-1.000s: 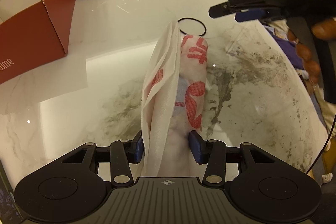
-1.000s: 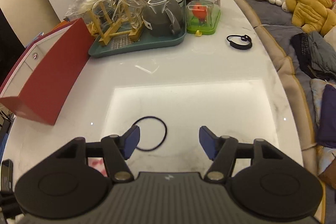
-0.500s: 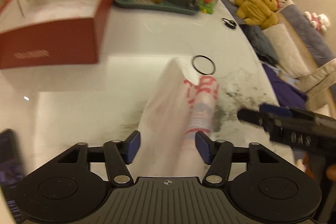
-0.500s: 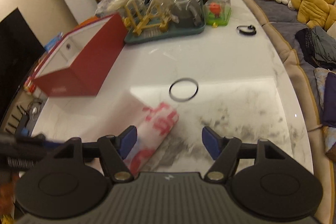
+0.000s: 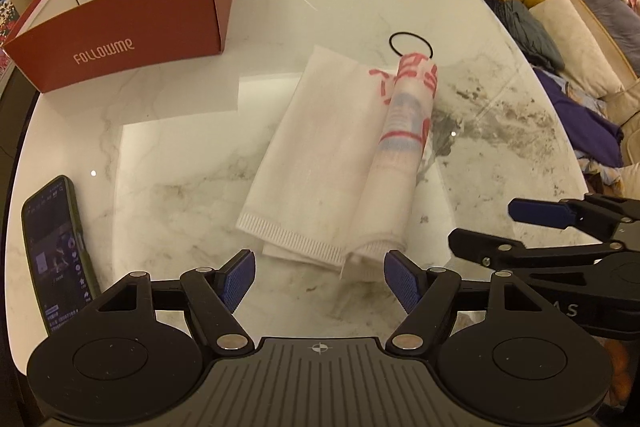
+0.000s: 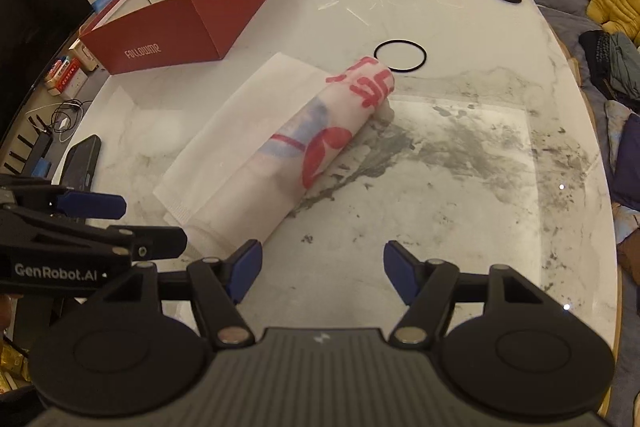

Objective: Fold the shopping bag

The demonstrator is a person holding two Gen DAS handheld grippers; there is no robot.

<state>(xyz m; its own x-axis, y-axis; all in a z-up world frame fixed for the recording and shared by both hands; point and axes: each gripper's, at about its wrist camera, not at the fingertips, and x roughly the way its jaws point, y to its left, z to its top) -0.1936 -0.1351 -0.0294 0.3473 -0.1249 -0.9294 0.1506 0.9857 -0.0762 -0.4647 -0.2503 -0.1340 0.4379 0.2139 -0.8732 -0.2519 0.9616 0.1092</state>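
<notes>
A: Log, largest item down. White marble surface [image 5: 168, 131]. Open red cardboard box [image 5: 132, 39] at 10 o'clock in the left wrist view. White non-woven shopping bag with red print [image 5: 332, 163] at centre, lying flat, its right-hand long side rolled or folded over into a thick tube; hemmed end nearest the grippers. Dark smartphone [image 5: 56, 251] at 8 o'clock. Thin black elastic ring [image 6: 400, 55] at 12 o'clock, just past the bag's far end.

B: Fingers?

A: Left gripper [image 5: 319, 279]: fingers apart, holding nothing, just short of the hem. Right gripper [image 6: 322, 274]: fingers apart, empty, beside the tube's near end.

B: Stage?

A: Partly folded, in my judgement; flat panel remains at 9 o'clock. For a good result, pinch all layers at the hem, keep edges parallel, press the tube down so it doesn't spring open.
</notes>
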